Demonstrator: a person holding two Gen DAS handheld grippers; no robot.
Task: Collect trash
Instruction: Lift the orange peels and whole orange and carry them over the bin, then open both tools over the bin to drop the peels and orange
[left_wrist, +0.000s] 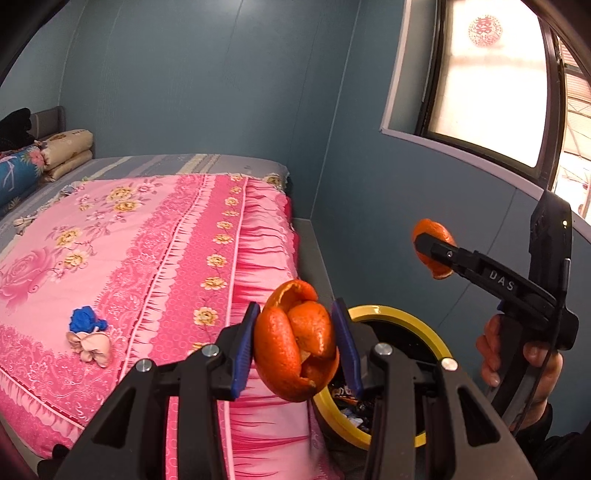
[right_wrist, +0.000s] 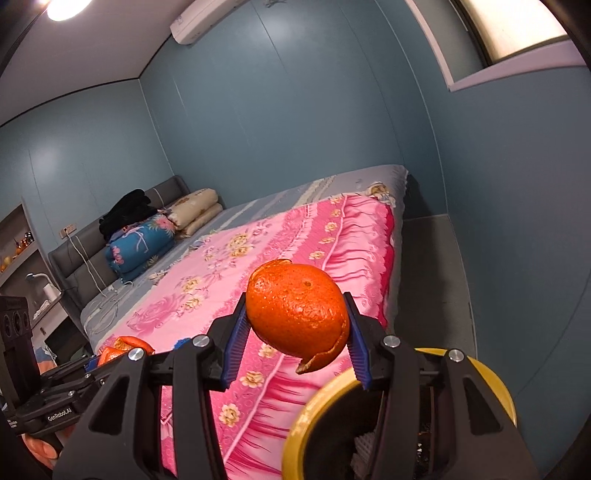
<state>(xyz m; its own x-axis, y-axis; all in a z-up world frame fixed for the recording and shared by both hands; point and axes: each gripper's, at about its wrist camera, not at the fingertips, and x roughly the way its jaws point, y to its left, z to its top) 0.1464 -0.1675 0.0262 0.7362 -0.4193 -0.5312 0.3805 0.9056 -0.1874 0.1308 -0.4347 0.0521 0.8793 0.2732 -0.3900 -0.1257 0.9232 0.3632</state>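
Observation:
My left gripper (left_wrist: 295, 339) is shut on a curled orange peel (left_wrist: 295, 343) and holds it in the air at the near rim of a yellow-rimmed trash bin (left_wrist: 399, 314). My right gripper (right_wrist: 295, 332) is shut on a second orange peel (right_wrist: 295, 310) above the bin (right_wrist: 491, 380), which stands on the floor beside the bed. In the left wrist view the right gripper (left_wrist: 428, 247) with its peel (left_wrist: 432, 229) hangs to the right of the bin. In the right wrist view the left gripper's peel (right_wrist: 125, 345) shows at the lower left.
A bed with a pink floral cover (left_wrist: 122, 258) fills the left. A blue and beige crumpled scrap (left_wrist: 88, 336) lies on it. Folded quilts (right_wrist: 159, 232) lie at the headboard. A blue wall and window (left_wrist: 491, 85) stand behind the bin. The bin holds wrappers.

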